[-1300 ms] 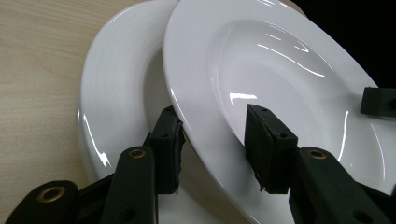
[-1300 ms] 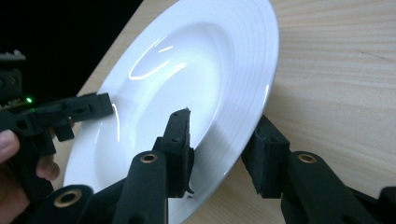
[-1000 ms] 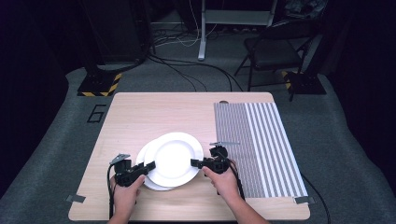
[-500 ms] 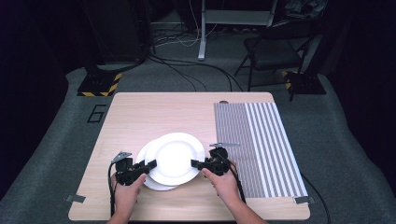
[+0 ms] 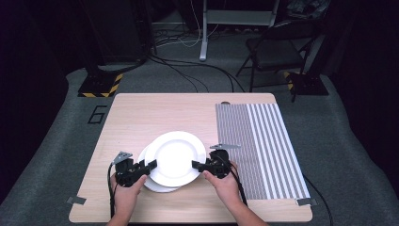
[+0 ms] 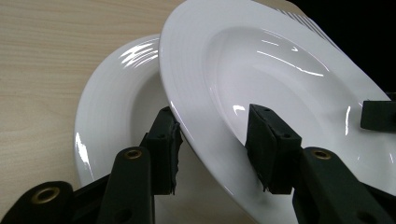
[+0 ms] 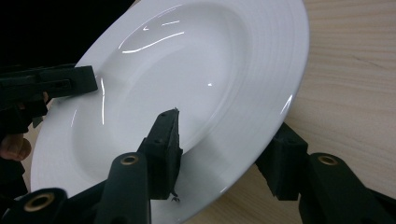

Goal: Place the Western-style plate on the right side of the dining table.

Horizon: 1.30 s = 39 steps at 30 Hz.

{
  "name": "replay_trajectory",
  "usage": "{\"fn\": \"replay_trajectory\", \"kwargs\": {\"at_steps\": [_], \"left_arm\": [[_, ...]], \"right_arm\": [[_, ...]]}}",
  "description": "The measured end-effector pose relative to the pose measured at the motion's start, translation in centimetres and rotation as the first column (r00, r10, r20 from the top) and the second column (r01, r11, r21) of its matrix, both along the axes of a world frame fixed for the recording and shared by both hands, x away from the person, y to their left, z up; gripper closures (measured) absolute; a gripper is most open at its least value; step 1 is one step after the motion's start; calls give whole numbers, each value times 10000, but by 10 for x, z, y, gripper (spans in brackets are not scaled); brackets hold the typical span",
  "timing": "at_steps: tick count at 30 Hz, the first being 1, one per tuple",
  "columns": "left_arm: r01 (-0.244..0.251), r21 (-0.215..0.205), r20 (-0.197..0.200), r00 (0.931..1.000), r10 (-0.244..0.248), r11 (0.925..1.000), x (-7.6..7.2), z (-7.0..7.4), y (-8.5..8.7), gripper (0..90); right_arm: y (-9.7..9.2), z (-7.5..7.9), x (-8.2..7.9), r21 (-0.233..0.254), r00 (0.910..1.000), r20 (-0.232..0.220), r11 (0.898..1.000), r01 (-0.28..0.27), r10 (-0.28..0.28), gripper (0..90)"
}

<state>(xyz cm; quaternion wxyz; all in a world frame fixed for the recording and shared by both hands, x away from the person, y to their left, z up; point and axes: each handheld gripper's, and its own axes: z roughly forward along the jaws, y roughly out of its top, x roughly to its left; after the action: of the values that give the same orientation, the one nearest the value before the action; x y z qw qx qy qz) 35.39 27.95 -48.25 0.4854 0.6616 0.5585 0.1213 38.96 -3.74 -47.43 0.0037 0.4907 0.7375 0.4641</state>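
Table (image 5: 141, 117): pale wood-grain laminate, matte, rectangular w/ rounded corners. Right part covered by a placemat (image 5: 263, 141), flat, fine grey/white stripes running away from the person.

Upper plate (image 5: 175, 157): white glazed ceramic, round, deep well w/ broad rim bearing faint concentric ridges; glossy, streaks of light reflected across the well. Sits near the table's front edge, centre-left, just left of the placemat. Tilted, not flat. It overlaps a second, matching lower plate (image 5: 149, 181) that lies on the wood and peeks out at the left and front. In the left gripper view the lower plate (image 6: 116, 121) shows the same gloss and ridged rim, and the upper plate (image 6: 280, 84) rises over it at a slant.

Left gripper (image 5: 147, 167): black, hard plastic arms w/ brass-coloured eyelets, blocky rubbery pads. Jaws straddle the upper plate's left rim, one pad under, one on top, both appear to bear on the rim: gripping it.

Right gripper (image 5: 197, 165): same build, grey three-cornered plate on top. Jaws straddle the right rim; right gripper view shows one pad on the well side, one below the rim (image 7: 252, 154). Contact looks firm on both faces, i.e. clamped on the upper plate.

Both hands low, at the table's near edge.
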Motion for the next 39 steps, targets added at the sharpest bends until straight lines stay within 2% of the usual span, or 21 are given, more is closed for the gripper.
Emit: {"fn": "replay_trajectory", "kwargs": {"at_steps": [4, 8, 14, 17, 21, 25, 26, 28, 29, 39], "left_arm": [[53, 301, 183, 9998, -59, 9995, 0, 2, -3, 541], [67, 309, 209, 9998, -73, 9995, 0, 3, -5, 533], [174, 592, 437, 9988, -200, 9981, 1, 8, -10, 528], [274, 578, 506, 9983, -304, 9979, 2, 10, -13, 527], [411, 775, 651, 9968, -462, 9961, 5, 11, -20, 518], [559, 796, 669, 9959, -613, 9953, 7, 12, -25, 514], [569, 744, 654, 9959, -618, 9956, 8, 12, -26, 513], [631, 797, 649, 9956, -683, 9948, 9, 12, -29, 512], [655, 784, 655, 9953, -707, 9948, 9, 12, -30, 512], [821, 892, 644, 9940, -880, 9926, 14, 14, -41, 502]], "right_arm": [[-1, 2, -1, -33, 10000, 84, 10000, -15, 15, 518], [-3, 4, -2, -67, 9997, 247, 10000, -60, 61, 513], [-4, 6, -5, -229, 9988, 479, 9997, -89, 100, 485], [-7, 8, -7, -246, 9982, 607, 9997, 38, -23, 482], [-10, 10, -10, -414, 9972, 718, 9988, 242, -212, 475], [-16, 10, -12, -446, 9961, 745, 9978, 500, -466, 469], [-17, 9, -12, -493, 9946, 929, 9975, 504, -457, 466], [-18, 10, -13, -531, 9948, 868, 9969, 576, -528, 466], [-19, 9, -13, -550, 9932, 1025, 9966, 610, -551, 466], [-27, 12, -19, -585, 9892, 1175, 9938, 950, -876, 463]]}}
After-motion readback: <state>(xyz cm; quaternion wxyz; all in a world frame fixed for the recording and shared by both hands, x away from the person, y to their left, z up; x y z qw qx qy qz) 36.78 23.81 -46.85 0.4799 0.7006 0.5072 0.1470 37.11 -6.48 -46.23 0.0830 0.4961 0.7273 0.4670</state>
